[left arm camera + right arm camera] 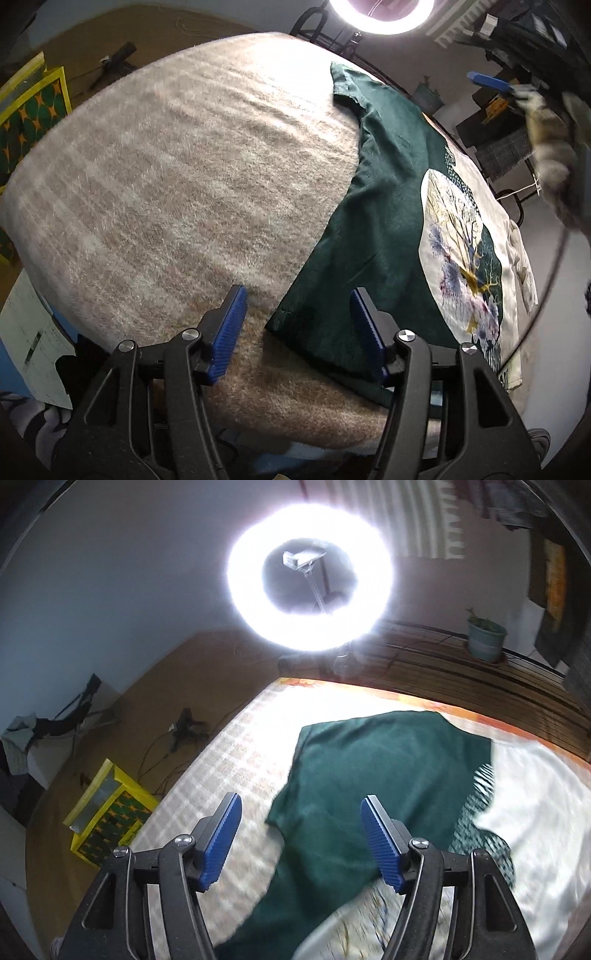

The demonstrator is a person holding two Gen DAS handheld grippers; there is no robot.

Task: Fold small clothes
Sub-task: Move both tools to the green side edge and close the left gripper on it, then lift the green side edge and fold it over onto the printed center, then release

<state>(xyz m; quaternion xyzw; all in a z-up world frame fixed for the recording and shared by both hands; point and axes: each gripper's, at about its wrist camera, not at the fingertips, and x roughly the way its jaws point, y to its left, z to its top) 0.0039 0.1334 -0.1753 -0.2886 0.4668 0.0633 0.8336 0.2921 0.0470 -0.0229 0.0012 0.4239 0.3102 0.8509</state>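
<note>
A small dark green shirt (391,206) with a white printed panel (458,254) lies flat on a beige fuzzy blanket (184,177). My left gripper (299,328) is open and empty, its blue pads just above the shirt's near hem corner. The shirt also shows in the right wrist view (380,782), blurred. My right gripper (301,838) is open and empty, held above the shirt's left edge. A blue pad of the right gripper (487,83) shows at the far right of the left wrist view, raised above the bed.
A bright ring light (310,576) stands beyond the far bed edge. A yellow patterned box (107,816) sits on the floor at left. A potted plant (485,638) stands on the wooden ledge at the back right. Another pale cloth (521,266) lies beyond the shirt.
</note>
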